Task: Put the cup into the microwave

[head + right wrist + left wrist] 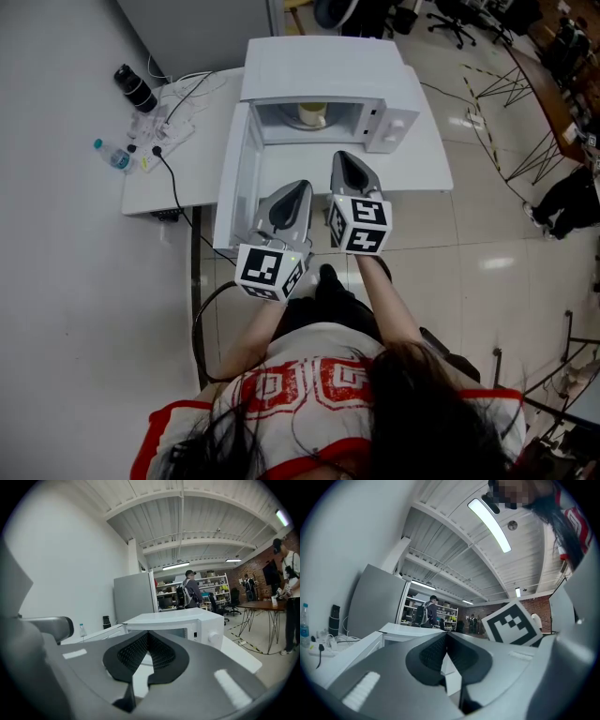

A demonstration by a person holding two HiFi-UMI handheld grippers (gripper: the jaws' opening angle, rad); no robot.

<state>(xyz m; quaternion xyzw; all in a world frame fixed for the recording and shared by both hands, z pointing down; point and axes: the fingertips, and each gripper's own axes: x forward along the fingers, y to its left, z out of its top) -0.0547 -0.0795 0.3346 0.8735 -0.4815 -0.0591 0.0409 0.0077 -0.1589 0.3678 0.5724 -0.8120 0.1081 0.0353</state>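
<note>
**Desk:** What's in the microwave?

**Operator:** At upper centre of my head view, the white microwave (pixel 323 70) stands on the table (pixel 187 159) with its door open. A pale cream cup (pixel 312 114) sits upright inside.

**Desk:** And the grippers?

**Operator:** My left gripper (pixel 302 187) and right gripper (pixel 345 157) are mid-frame, jaws pressed together and holding nothing. Only the head view shows the cup. My right gripper view adds the microwave's knob (pixel 214 638).

Head view looks steeply down — gripper views face forward, low and near, sharing the microwave (pixel 323 70).
</note>
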